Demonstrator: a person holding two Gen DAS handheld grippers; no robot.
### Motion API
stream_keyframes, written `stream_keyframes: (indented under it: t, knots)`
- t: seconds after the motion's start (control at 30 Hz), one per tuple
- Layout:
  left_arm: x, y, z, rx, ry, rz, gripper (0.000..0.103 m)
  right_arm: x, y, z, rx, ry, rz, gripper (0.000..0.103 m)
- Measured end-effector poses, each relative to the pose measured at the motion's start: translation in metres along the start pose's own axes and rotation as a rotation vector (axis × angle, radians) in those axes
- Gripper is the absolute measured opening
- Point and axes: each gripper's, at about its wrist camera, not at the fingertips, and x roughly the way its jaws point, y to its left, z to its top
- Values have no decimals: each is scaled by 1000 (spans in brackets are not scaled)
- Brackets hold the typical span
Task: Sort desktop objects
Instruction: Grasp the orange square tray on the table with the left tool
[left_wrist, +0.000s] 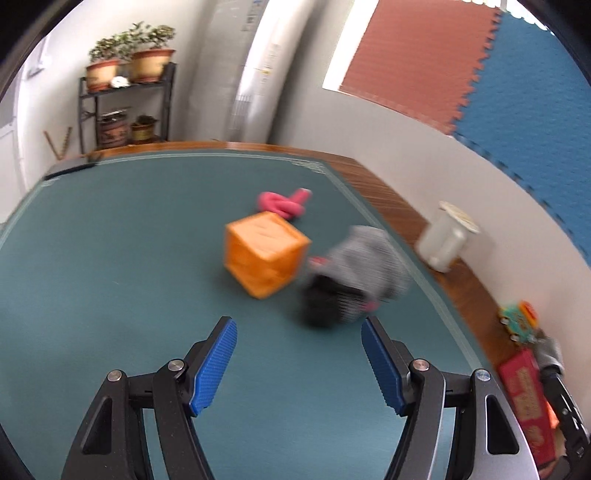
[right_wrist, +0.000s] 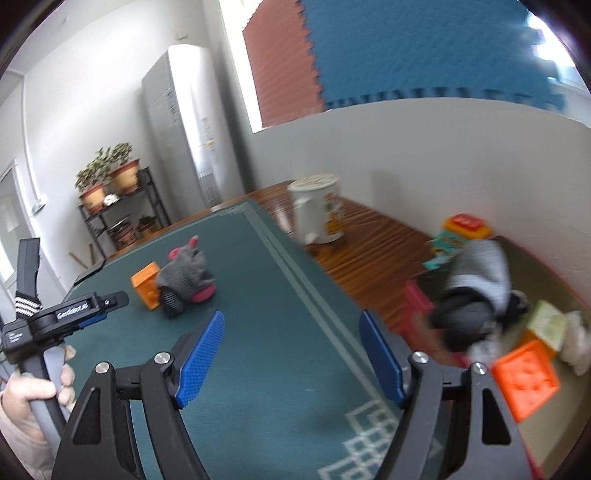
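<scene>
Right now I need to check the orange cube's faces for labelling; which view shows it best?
The left wrist view: the orange cube sits near the centre, large, with three faces visible, though blurred. The right wrist view shows it small and far off, partly hidden by the grey plush toy.

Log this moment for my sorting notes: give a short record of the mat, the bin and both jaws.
mat: orange cube, grey plush mouse, pink knotted rope
bin at right: second grey plush, orange block
wooden ledge: white mug
left gripper: jaws apart, nothing between
right gripper: jaws apart, nothing between
</scene>
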Motion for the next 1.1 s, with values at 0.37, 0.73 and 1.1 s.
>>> stream_keyframes:
  t: [0.37, 0.73, 1.1]
  knots:
    - [42, 27, 23, 81, 11, 13, 76, 37, 46, -5, -71, 53, 75, 79]
    - [92, 20, 48, 333, 42, -62, 76, 56, 34, -15, -22, 130, 78, 79]
    - [105, 11, 51, 363, 76, -64, 63, 63, 40, -19, -50, 153, 61, 79]
